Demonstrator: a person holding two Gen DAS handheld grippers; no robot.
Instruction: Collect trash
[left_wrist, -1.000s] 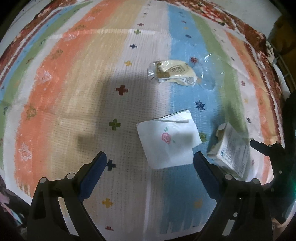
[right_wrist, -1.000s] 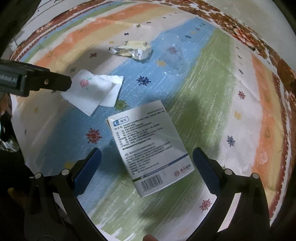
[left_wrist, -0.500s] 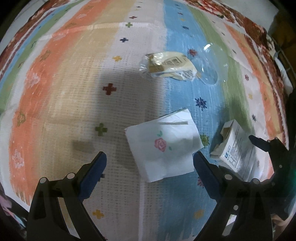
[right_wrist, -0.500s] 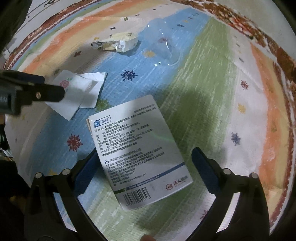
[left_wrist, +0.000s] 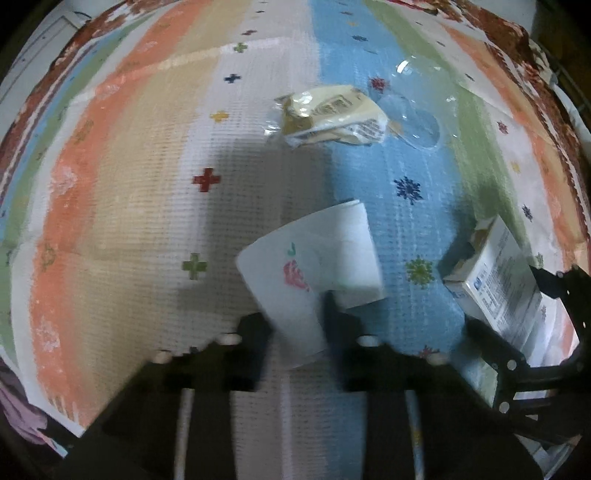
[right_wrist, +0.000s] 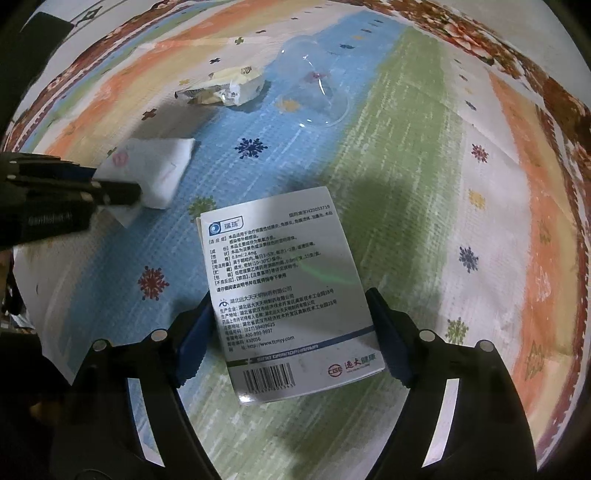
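My left gripper (left_wrist: 295, 317) is shut on a white paper napkin (left_wrist: 314, 266) with a pink rose print, pinching its near edge; the napkin (right_wrist: 155, 173) also shows in the right wrist view, held by the left gripper (right_wrist: 122, 192). My right gripper (right_wrist: 288, 328) is shut on a white medicine box (right_wrist: 284, 280) with printed text and a barcode, its fingers pressing both long sides. The box (left_wrist: 495, 280) and right gripper (left_wrist: 524, 314) show at the right of the left wrist view.
A crumpled yellow snack wrapper (left_wrist: 328, 114) and a clear plastic cup (left_wrist: 417, 110) on its side lie further back on the striped, colourful cloth (left_wrist: 147, 184). They also show in the right wrist view, wrapper (right_wrist: 225, 88) and cup (right_wrist: 314, 92).
Both grippers moved forward and closed: the left one on the napkin's near edge, the right one on the sides of the medicine box. The napkin has bunched up a little.
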